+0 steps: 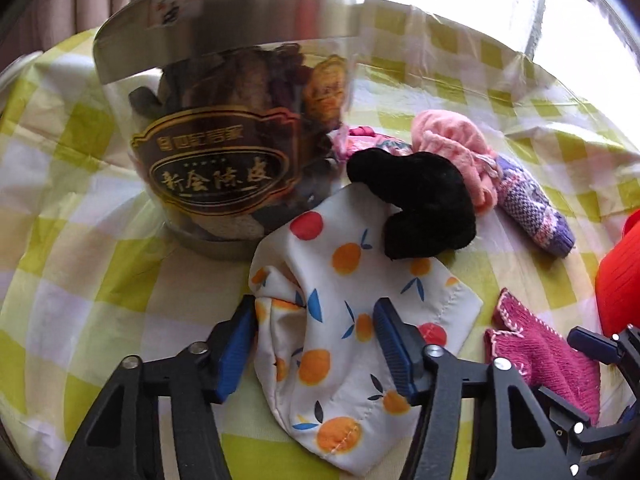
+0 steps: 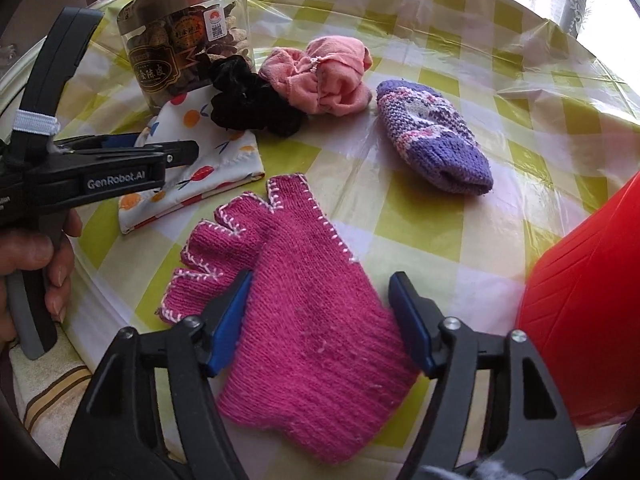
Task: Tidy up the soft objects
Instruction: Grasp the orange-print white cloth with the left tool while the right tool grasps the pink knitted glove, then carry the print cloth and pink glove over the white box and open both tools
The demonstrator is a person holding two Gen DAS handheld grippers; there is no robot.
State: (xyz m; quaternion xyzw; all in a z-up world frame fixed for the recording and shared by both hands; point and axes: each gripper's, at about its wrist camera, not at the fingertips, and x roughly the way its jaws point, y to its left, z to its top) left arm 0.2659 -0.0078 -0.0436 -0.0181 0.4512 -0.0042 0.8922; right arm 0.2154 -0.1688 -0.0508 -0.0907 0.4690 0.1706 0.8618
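Observation:
My left gripper (image 1: 316,320) is open, its jaws on either side of a white fruit-print cloth (image 1: 340,344) lying on the checked tablecloth. My right gripper (image 2: 320,300) is open over a magenta knitted glove (image 2: 304,320), which also shows in the left wrist view (image 1: 544,364). A black scrunchie (image 1: 420,204) lies on the cloth's far end. Beside it are a pink scrunchie (image 2: 324,76) and a purple knitted mitten (image 2: 432,136). The left gripper shows in the right wrist view (image 2: 176,152), held over the fruit-print cloth (image 2: 192,172).
A glass jar with a metal lid (image 1: 224,120) stands just behind the cloth. A red container (image 2: 584,340) stands at the right, close to the right gripper. The yellow-and-white checked tablecloth (image 2: 440,240) covers the round table. A bright window is behind.

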